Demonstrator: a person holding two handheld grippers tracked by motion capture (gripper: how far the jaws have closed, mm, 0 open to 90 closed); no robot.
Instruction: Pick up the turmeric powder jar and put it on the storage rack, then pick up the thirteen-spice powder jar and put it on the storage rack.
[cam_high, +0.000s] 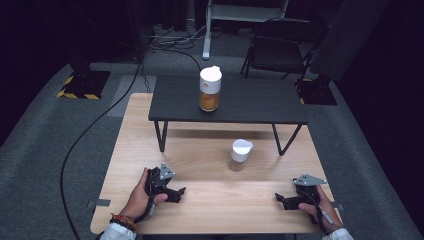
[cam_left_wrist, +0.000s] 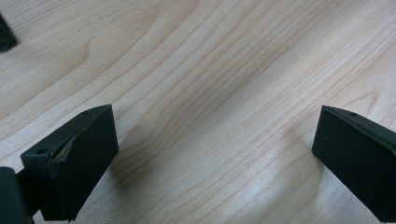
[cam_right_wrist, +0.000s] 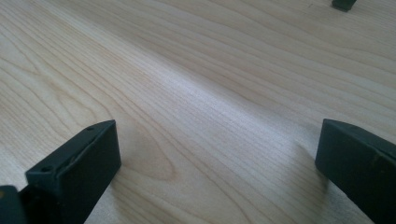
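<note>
My left gripper (cam_high: 179, 192) rests on the wooden table (cam_high: 210, 200) near its front left, held by a hand. Its jaws stand wide apart in the left gripper view (cam_left_wrist: 215, 154), with bare wood between them. My right gripper (cam_high: 279, 199) lies near the front right, held by the other hand, and it is open in the right gripper view (cam_right_wrist: 219, 158) over bare wood. A small jar with a white lid (cam_high: 240, 154) stands in the middle of the table. A taller jar with a white lid and amber contents (cam_high: 210, 89) stands on the dark raised shelf (cam_high: 260, 105).
The dark shelf spans the table's far half on thin black legs (cam_high: 161, 136). A folding chair (cam_high: 277, 47) and cables (cam_high: 170, 42) lie on the grey floor beyond. A black foot of something (cam_right_wrist: 343, 4) shows at the top of the right gripper view.
</note>
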